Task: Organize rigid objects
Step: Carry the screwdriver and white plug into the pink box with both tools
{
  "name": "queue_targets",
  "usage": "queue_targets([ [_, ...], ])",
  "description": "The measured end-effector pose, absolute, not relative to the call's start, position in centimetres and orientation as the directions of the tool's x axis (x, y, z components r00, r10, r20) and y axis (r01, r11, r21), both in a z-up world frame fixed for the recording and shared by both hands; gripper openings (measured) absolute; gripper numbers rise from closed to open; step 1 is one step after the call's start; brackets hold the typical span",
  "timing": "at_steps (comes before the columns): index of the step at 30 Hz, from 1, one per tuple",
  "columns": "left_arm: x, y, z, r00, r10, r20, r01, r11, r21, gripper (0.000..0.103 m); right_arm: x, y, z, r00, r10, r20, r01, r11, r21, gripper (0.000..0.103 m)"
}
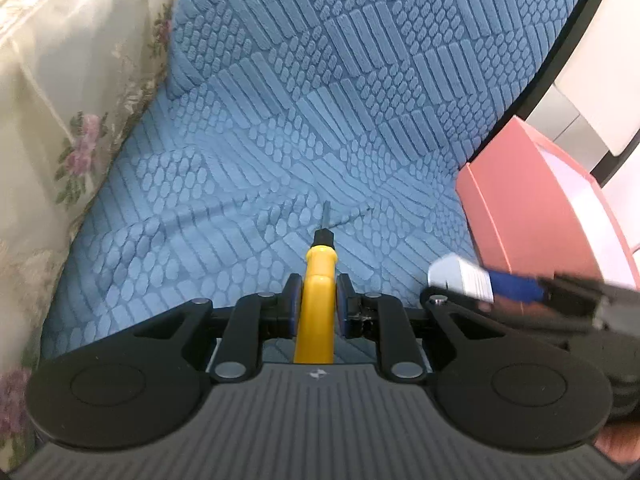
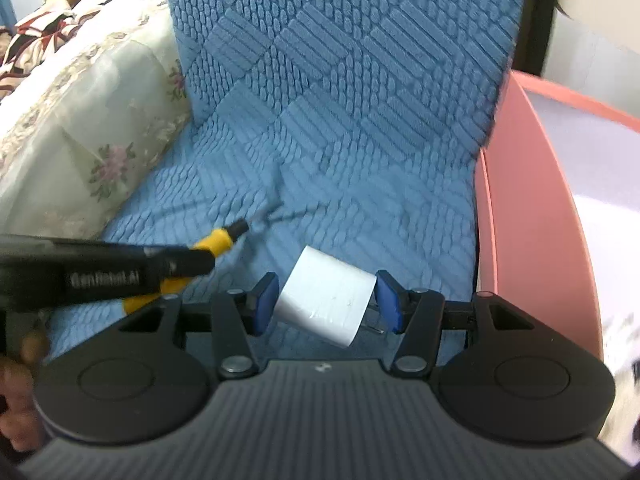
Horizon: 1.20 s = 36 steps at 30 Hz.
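Left wrist view: left gripper (image 1: 316, 300) has its fingers drawn in narrow, pads clamped on the yellow handle of a screwdriver (image 1: 318, 280); handle runs straight up the frame centre toward 12 o'clock, black collar & thin metal tip poking out past the pads, over the blue textured cover (image 1: 320, 100). At 3 o'clock in that view the right gripper (image 1: 516, 286) comes in from the edge w/ a white charger block (image 1: 460, 276) at its blue pad, blurred. Pink box (image 1: 532, 208) stands at approx 2–3 o'clock, just beside the cover's edge. Floral cushion (image 1: 72, 120) fills the 9–11 o'clock side, touching the cover. Right wrist view: right gripper (image 2: 326, 306) fingers set about mid-width, blue pads on either side of the charger block (image 2: 324, 304), which sits tilted betw. them; metal prongs show by the pad at 3 o'clock. The block is lifted clear of the cover (image 2: 360, 80). Left gripper (image 2: 120, 272) reaches in from 9 o'clock, screwdriver (image 2: 218, 242) pointing toward 2 o'clock, tip blurred. A hand (image 2: 20, 400) shows at 8 o'clock. Pink box (image 2: 536, 220) at 3 o'clock, cushion (image 2: 100, 140) at 10 o'clock.
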<state>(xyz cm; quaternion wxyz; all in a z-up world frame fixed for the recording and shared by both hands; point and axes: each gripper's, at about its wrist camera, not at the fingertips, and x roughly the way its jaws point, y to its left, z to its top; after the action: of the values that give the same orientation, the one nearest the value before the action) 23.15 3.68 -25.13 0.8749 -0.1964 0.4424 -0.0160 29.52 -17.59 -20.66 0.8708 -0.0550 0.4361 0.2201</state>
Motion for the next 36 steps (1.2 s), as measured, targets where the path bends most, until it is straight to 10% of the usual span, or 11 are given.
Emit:
queue_targets([
  [36, 16.7, -3.8, -15.1, 0.637, -0.27, -0.722, -0.053, 0.919, -0.391, 0.021, 21.2, -24.2, -9.8, 0.585, 0.29, -0.758, -0.311, 0.943, 0.121, 0.056],
])
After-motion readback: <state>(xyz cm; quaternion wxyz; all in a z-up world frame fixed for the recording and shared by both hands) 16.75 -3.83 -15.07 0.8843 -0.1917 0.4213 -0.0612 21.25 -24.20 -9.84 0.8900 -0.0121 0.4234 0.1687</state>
